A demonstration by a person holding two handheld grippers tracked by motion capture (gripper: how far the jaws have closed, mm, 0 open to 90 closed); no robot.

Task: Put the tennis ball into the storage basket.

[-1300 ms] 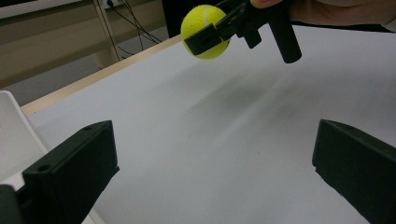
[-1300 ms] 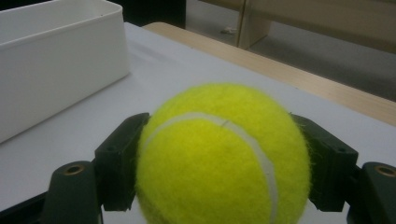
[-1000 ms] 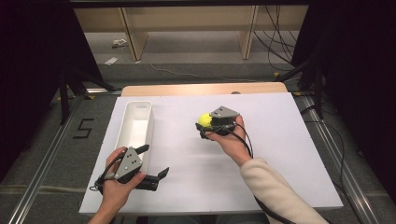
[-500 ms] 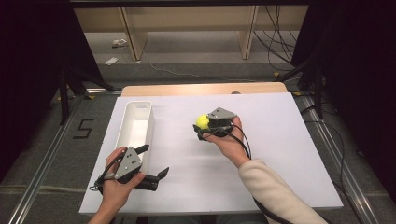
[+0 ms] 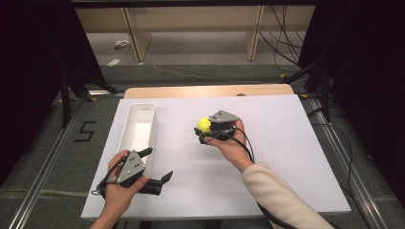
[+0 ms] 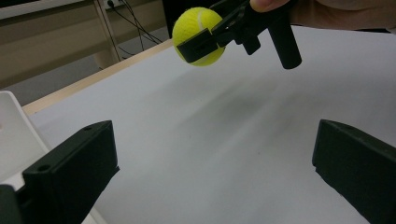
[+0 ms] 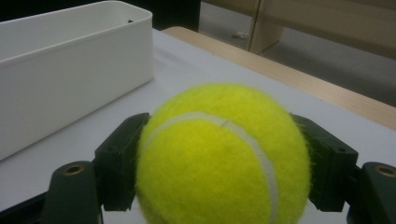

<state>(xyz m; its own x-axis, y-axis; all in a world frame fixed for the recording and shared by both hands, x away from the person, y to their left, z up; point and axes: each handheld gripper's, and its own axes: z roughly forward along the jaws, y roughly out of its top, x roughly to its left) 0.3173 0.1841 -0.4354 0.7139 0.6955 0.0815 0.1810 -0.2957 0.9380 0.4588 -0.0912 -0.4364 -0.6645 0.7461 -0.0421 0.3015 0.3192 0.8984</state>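
My right gripper (image 5: 206,131) has its fingers (image 7: 122,158) clamped on the tennis ball (image 7: 223,156), held above the tabletop (image 5: 286,143). It has shifted slightly leftward towards the white bin (image 5: 138,129), whose visible interior holds nothing. My left gripper (image 5: 160,164) rests beside the bin, fingers (image 6: 70,172) wide apart, unmoved.

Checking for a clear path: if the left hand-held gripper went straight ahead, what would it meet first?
Probably nothing close: the left hand-held gripper points over bare table. The tennis ball sits farther off, seemingly raised above that line.

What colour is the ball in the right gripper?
Yellow-green, with a white seam; the ball shows best in the right gripper view.
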